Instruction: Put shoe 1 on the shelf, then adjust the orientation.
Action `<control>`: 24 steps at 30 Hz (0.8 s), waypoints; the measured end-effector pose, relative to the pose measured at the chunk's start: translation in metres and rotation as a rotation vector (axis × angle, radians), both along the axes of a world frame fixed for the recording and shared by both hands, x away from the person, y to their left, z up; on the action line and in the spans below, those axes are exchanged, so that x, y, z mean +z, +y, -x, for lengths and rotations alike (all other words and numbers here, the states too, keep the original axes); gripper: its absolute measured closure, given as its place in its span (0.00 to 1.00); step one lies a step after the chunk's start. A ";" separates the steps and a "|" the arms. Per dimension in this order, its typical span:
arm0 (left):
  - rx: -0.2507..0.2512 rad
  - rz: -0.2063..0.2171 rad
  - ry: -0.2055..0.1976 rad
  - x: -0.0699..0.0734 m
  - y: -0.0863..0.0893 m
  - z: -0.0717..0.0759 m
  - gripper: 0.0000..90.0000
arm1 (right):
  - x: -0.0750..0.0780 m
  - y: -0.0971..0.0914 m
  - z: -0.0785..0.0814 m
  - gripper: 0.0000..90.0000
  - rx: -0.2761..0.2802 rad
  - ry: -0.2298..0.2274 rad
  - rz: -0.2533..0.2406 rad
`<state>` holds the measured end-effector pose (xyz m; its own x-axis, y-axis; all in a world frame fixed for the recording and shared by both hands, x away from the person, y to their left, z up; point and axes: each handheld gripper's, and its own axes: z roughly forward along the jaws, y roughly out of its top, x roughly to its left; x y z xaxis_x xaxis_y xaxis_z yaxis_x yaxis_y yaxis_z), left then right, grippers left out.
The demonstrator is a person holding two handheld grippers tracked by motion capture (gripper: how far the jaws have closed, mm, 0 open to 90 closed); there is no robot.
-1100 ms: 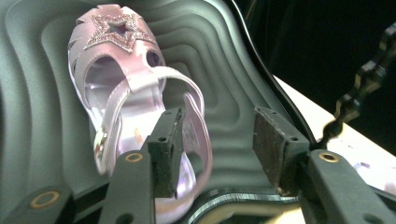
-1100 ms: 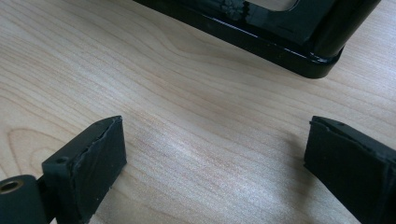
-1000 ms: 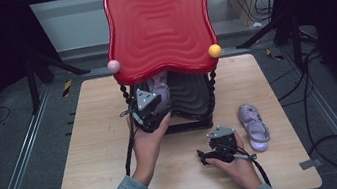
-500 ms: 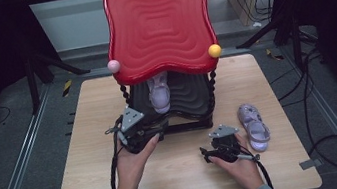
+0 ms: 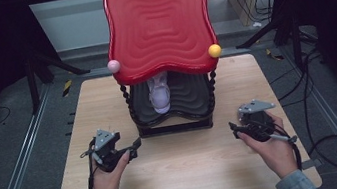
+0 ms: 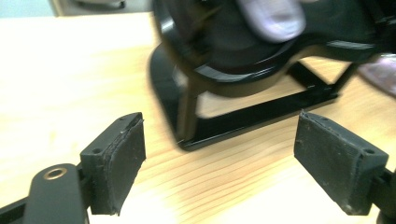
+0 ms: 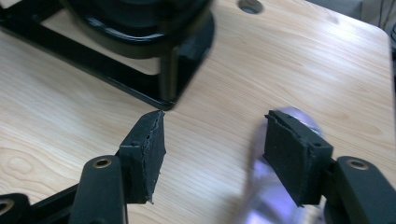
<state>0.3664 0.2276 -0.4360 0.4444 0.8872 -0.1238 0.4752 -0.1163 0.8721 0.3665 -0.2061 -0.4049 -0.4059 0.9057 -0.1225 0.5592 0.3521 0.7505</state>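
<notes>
1. The left gripper (image 5: 136, 143) has backed off from the black lower shelf (image 5: 192, 96) of the two-tier rack and now sits low on the counter (image 5: 187, 167), jaws spread wide with nothing between them.
2. One small lilac shoe (image 5: 160, 93) sits on that shelf, under the red top tier (image 5: 158, 20).
3. The right gripper (image 5: 232, 128) has swung out toward the counter's right side. Its jaws are wide apart too; in the right gripper view the second lilac shoe (image 7: 268, 186) blurs past just under and behind the right jaw, not pinched.
4. My guess: one shoe is shelved, and the right hand goes for the other next.
</notes>
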 end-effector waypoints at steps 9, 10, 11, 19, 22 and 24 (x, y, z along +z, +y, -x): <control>0.105 -0.087 0.040 -0.031 0.035 -0.005 0.16 | 0.012 -0.042 -0.004 0.44 -0.059 0.099 0.022; 0.113 -0.095 0.041 -0.032 0.037 -0.005 0.15 | 0.012 -0.049 -0.004 0.45 -0.068 0.110 0.025; 0.122 -0.087 0.044 -0.034 0.038 -0.005 0.15 | 0.013 -0.052 -0.004 0.46 -0.075 0.121 0.024; 0.138 -0.123 0.044 -0.040 0.040 -0.004 0.14 | 0.011 -0.079 -0.008 0.52 -0.107 0.218 0.018; 0.133 -0.135 0.050 -0.042 0.041 -0.004 0.14 | 0.008 -0.083 -0.009 0.53 -0.109 0.245 0.016; 0.136 -0.134 0.053 -0.043 0.041 -0.004 0.14 | 0.004 -0.084 -0.010 0.55 -0.107 0.259 0.014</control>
